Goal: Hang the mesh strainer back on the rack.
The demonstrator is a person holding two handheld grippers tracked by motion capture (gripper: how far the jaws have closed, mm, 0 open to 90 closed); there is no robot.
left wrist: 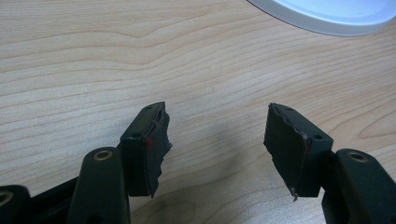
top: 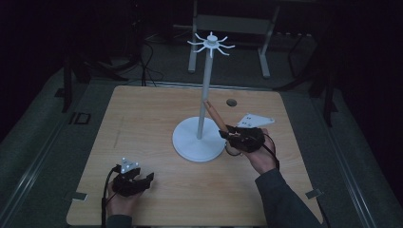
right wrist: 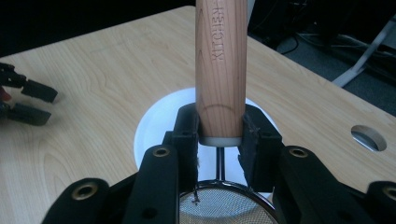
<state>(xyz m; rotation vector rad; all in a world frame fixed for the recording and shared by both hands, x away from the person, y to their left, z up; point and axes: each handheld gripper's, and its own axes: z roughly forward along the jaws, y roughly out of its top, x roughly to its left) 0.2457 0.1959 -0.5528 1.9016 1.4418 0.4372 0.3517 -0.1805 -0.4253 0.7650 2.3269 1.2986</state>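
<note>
Wooden table [top: 142,118], dark room around. Right gripper [right wrist: 220,133] clamps a strainer's wooden handle [right wrist: 221,60] (mesh bowl [right wrist: 224,205] below the jaws), over the white hook stand's base [top: 190,142]. Left gripper [left wrist: 217,149] rests near the front-left edge, jaws wide apart, holding nothing.

High view dim, underexposed; surroundings beyond desk [top: 142,142] nearly black, detail lost. White stand [top: 199,137] brightest thing there, no glare. Image soft, slightly grainy. Both gripper views much brighter, evenly lit, wood grain crisp. Left gripper view: soft shadow on desk under jaws, jaw pads sharp. Right gripper view: wooden handle [right wrist: 222,70] sharp, engraved lettering readable; mesh [right wrist: 224,205] at bottom edge slightly blurred; background past desk edge dark, soft.
</note>
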